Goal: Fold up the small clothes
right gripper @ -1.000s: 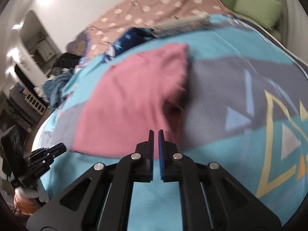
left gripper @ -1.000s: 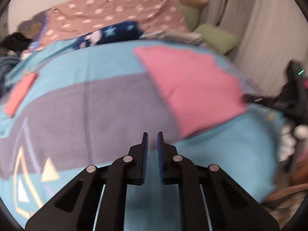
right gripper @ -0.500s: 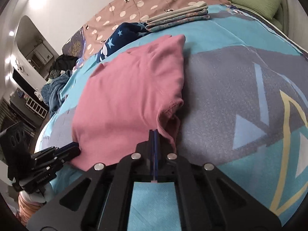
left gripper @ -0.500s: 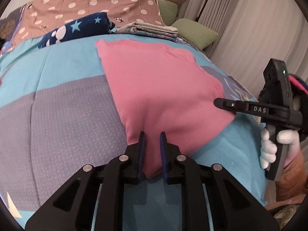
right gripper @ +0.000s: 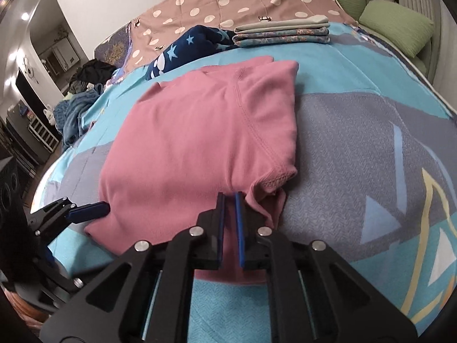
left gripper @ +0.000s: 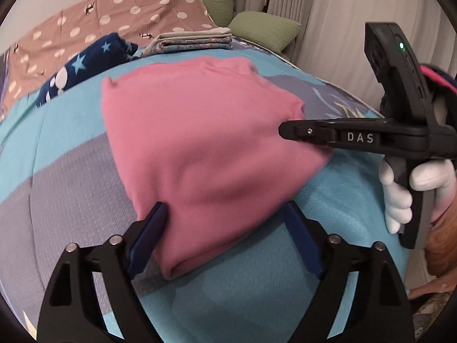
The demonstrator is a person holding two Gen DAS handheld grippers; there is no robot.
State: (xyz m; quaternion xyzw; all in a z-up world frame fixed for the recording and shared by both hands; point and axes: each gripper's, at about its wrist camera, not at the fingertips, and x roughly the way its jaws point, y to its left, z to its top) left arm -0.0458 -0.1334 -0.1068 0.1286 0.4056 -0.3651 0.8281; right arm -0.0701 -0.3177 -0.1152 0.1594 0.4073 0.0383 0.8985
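A pink garment (left gripper: 200, 131), folded double, lies flat on the blue and grey bedspread (left gripper: 71, 177). My left gripper (left gripper: 227, 205) straddles its near left corner. Its jaws are opening wide, the cloth lies between them, and neither pad presses on it. In the right wrist view the pink garment (right gripper: 194, 131) shows a sleeve hem at its near right. My right gripper (right gripper: 228, 197) sits on that edge beside the hem, its jaws opening to a narrow slit with pink cloth showing in it. One of the right fingers (left gripper: 308, 131) reaches over the garment's right edge.
A stack of folded clothes (right gripper: 282, 31) and a navy star blanket (right gripper: 182, 48) lie at the far end of the bed. Green pillows (left gripper: 262, 28) rest against the curtain. A heap of clothes (right gripper: 74, 108) lies far left. A white-gloved hand (left gripper: 400, 197) holds the right gripper.
My left jaws have spread from nearly shut to wide around the garment's corner. Both grippers have come closer to its near edge. The right jaws, shut half a second ago, have parted slightly.
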